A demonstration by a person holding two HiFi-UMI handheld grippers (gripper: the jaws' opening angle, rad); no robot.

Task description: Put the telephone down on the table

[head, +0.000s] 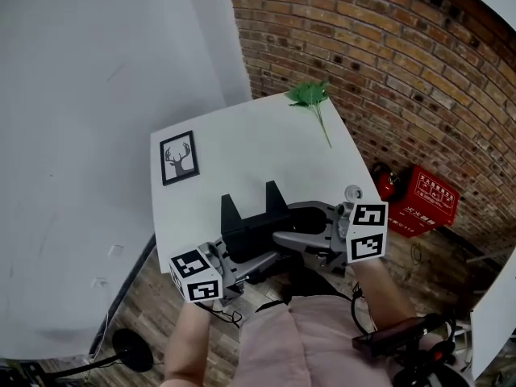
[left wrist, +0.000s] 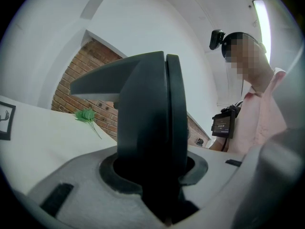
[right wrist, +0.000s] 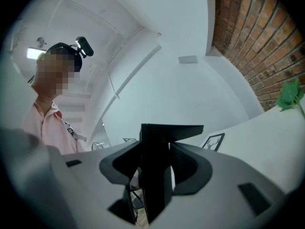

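The telephone (head: 254, 218) is a black body with two upright prongs, held over the near edge of the white table (head: 242, 147). My left gripper (head: 239, 254) grips its near left side and my right gripper (head: 297, 234) grips its right side, both shut on it. In the left gripper view the telephone (left wrist: 147, 118) fills the gap between the jaws of the left gripper (left wrist: 152, 178). In the right gripper view the telephone (right wrist: 155, 166) stands clamped in the right gripper (right wrist: 152, 180). Whether its underside touches the table is hidden.
A framed deer picture (head: 179, 158) lies at the table's left, and a green leafy sprig (head: 310, 95) at its far corner. A brick wall (head: 387, 47) runs along the right, with a red box (head: 426, 200) and a red extinguisher (head: 387, 182) on the floor below.
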